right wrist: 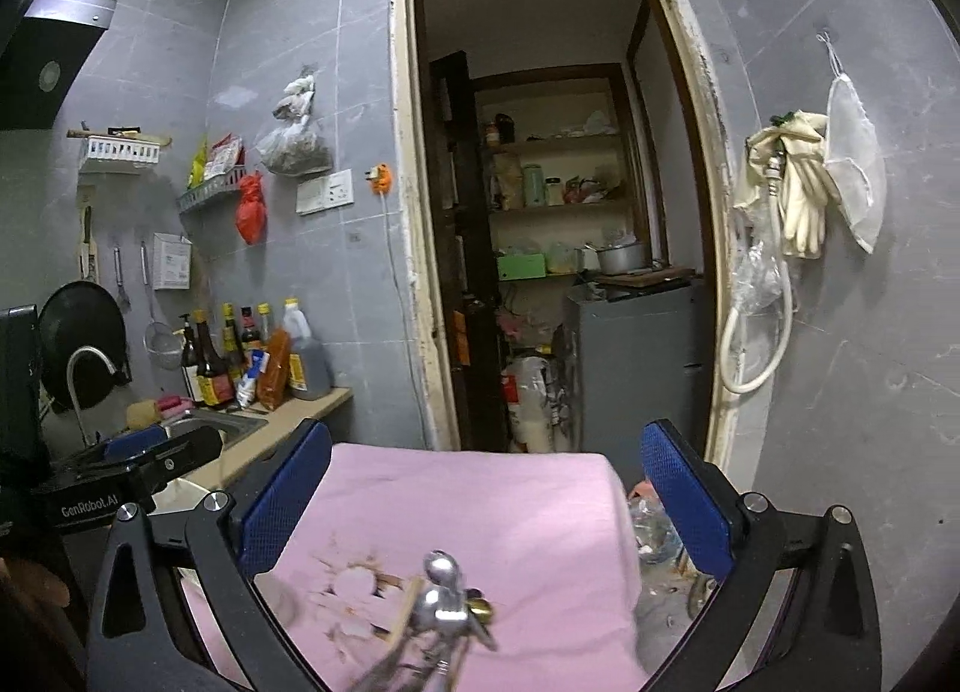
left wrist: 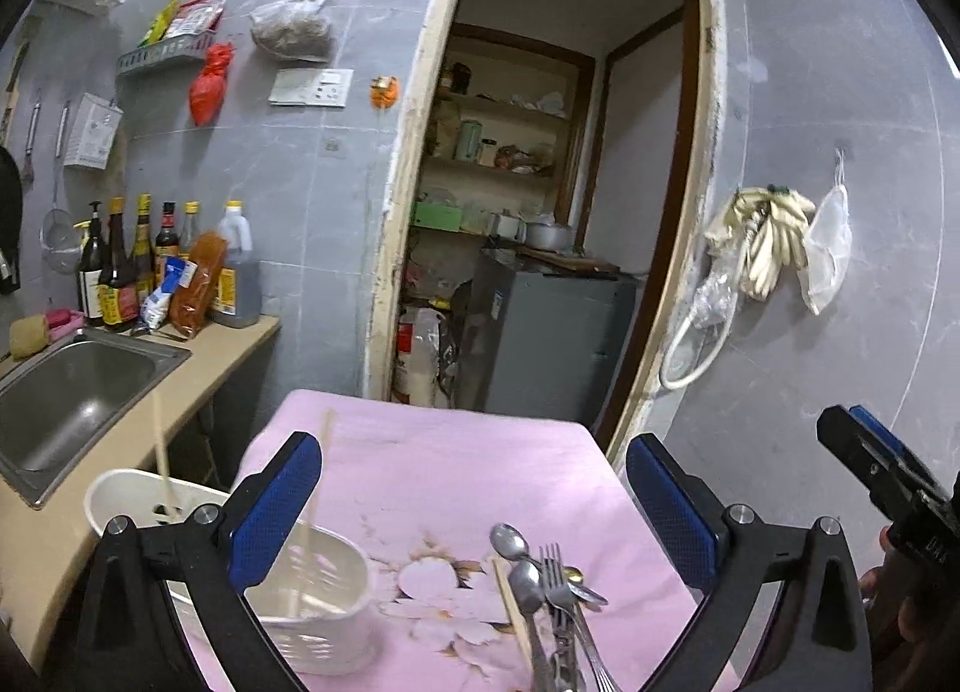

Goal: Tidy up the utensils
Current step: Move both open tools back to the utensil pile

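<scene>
In the left wrist view, our left gripper (left wrist: 474, 518) stands with its jaws spread wide and nothing between the pads. Under it lies the pink cloth (left wrist: 456, 452) on the table. At the near left, partly behind the left finger, sits the white holder (left wrist: 312, 602), half on the cloth and beside the sink (left wrist: 72, 392). Two chopsticks (left wrist: 162, 452) already stand in it, leaning up and away. The loose utensils (left wrist: 540, 590) lie in a heap on the cloth, near and a little right of the jaws' middle line: two spoons, a fork and one more chopstick, their bowls and tines pointing far, their handles running near and out of the bottom edge. The right gripper (left wrist: 870, 452) shows at the far right edge, apart from the heap.

In the right wrist view, our right gripper (right wrist: 486, 488) is likewise spread wide and empty. The heap (right wrist: 444, 590) lies near the bottom, about midway between the fingers and below them, blurred, so we cannot count its pieces here. Its long axis again runs near to far, roughly along the line the gripper points. The left gripper (right wrist: 132, 464) shows at the left, over the counter side where the holder sits.

We judge both hands to be about equally near the heap, neither touching it. The holder lies left of the heap, on the left hand's side. As the handles run along the pointing line, the jaws would close across them well enough, though the pieces overlap and one may drag another.
</scene>
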